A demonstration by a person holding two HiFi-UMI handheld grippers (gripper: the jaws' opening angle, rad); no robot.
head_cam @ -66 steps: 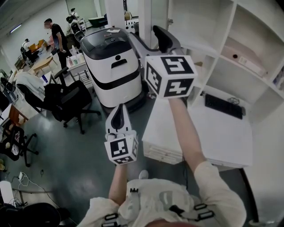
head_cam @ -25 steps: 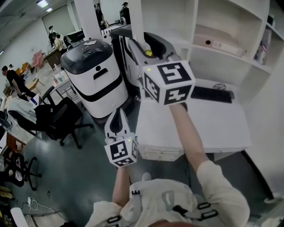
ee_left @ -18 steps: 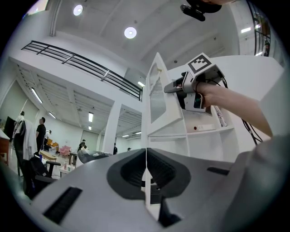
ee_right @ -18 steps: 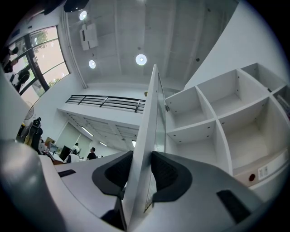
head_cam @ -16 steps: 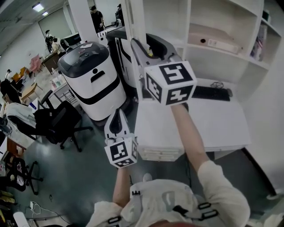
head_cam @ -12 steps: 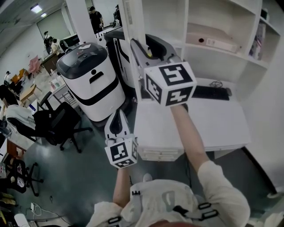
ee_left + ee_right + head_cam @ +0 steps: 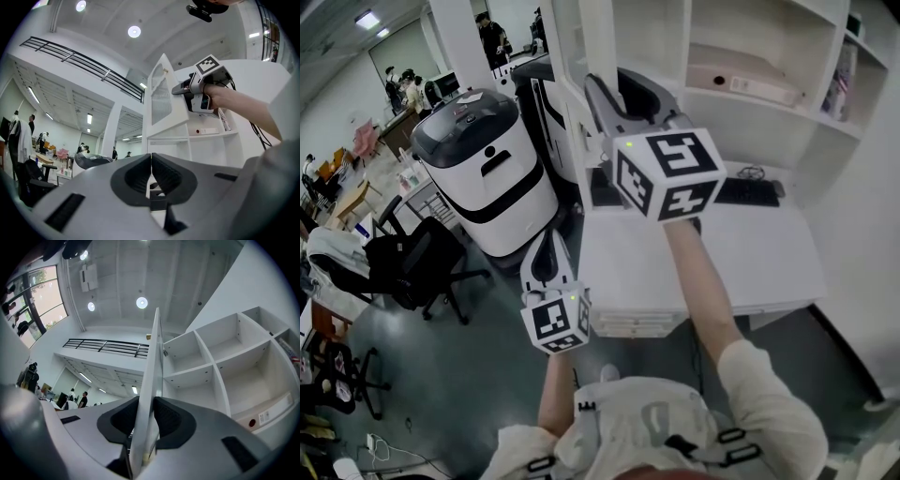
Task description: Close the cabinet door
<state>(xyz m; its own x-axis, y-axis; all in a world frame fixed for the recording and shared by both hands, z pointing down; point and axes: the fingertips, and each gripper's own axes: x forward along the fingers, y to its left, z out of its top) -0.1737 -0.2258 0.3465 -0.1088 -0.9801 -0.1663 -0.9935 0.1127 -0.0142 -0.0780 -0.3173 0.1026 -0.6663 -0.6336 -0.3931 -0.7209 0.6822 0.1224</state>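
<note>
Right gripper [image 7: 149,414] jaws have just been closing onto the cabinet door [image 7: 153,366] edge — pads seem to touch both faces.
Door stands ajar off the shelf unit [image 7: 212,365]; left gripper [image 7: 151,174] low, jaws together, empty.

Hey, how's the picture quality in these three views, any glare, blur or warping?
Head view: even light, no harsh glare, fisheye bows the shelf unit. Left gripper view: ceiling lights blow out white; the close left gripper looks soft. Right gripper view: round black border, cabinet door crisp, shelves curving toward the rim.
</note>
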